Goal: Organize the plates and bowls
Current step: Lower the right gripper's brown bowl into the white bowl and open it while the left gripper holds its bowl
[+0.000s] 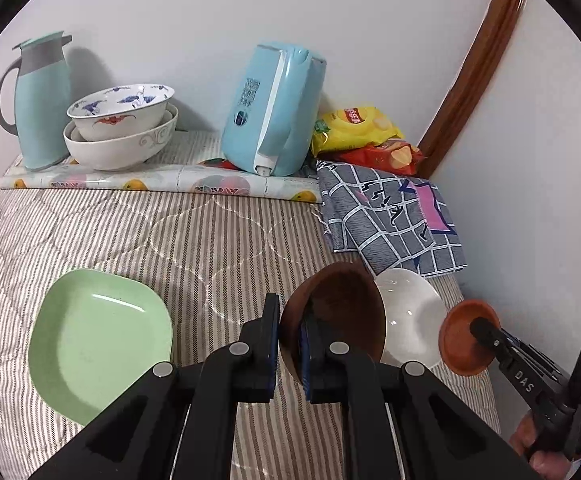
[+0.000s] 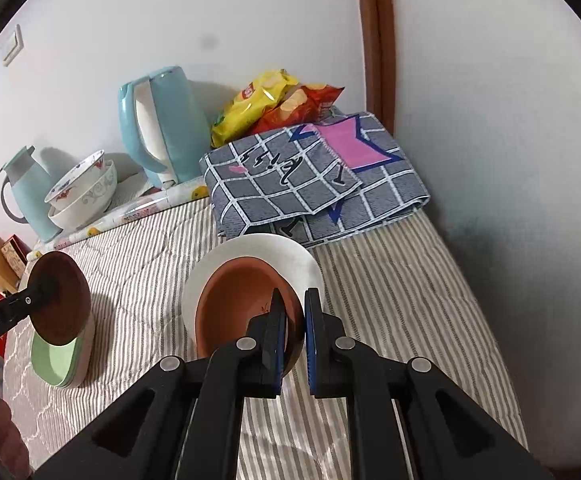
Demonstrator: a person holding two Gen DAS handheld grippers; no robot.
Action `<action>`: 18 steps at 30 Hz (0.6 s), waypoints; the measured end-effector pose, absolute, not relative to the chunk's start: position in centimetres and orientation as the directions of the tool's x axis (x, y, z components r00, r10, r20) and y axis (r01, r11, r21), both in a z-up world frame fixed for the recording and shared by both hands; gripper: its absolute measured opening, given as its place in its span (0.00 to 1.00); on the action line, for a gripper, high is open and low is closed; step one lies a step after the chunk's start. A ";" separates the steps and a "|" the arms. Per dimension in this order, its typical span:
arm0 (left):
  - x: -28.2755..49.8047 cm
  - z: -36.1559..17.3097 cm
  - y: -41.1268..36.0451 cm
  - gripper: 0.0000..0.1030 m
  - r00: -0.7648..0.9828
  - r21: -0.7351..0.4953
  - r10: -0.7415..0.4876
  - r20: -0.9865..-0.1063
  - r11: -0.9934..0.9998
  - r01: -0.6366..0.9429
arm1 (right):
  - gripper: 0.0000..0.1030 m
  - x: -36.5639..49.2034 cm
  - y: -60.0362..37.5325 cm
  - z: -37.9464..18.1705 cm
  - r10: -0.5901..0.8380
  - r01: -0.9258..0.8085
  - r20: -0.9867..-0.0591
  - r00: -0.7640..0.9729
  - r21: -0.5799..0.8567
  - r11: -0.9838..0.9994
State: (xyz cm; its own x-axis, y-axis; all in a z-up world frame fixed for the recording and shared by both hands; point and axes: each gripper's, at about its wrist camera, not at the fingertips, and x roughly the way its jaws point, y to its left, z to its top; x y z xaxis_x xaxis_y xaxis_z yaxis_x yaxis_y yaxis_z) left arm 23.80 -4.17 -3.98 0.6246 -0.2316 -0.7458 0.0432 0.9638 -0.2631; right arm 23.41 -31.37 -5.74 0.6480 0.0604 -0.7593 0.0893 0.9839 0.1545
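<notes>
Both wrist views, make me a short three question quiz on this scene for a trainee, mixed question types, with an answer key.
1. True or false: the left gripper holds the dark brown bowl by its rim.
2. Which dish does the right gripper grip? A green plate; B terracotta dish; C white bowl.
3. Fill in: the blue kettle stands beside the ___ bags.

Key: 1 true; 2 B; 3 snack.

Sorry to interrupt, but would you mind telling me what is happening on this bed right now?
A person is sorting dishes with handheld tongs. The left tongs grip the rim of a dark brown bowl, held tilted above the striped bedspread next to the green plate. The right tongs pinch the rim of a terracotta bowl in front of the white bowl. Two patterned bowls sit nested by the wall.
</notes>
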 end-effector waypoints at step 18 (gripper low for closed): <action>26.8 -6.7 -4.5 0.09 0.604 -0.261 -0.217 -0.767 0.965 0.016 | 0.09 28.4 -29.6 -10.8 0.058 0.056 -0.821 0.568 0.109 0.992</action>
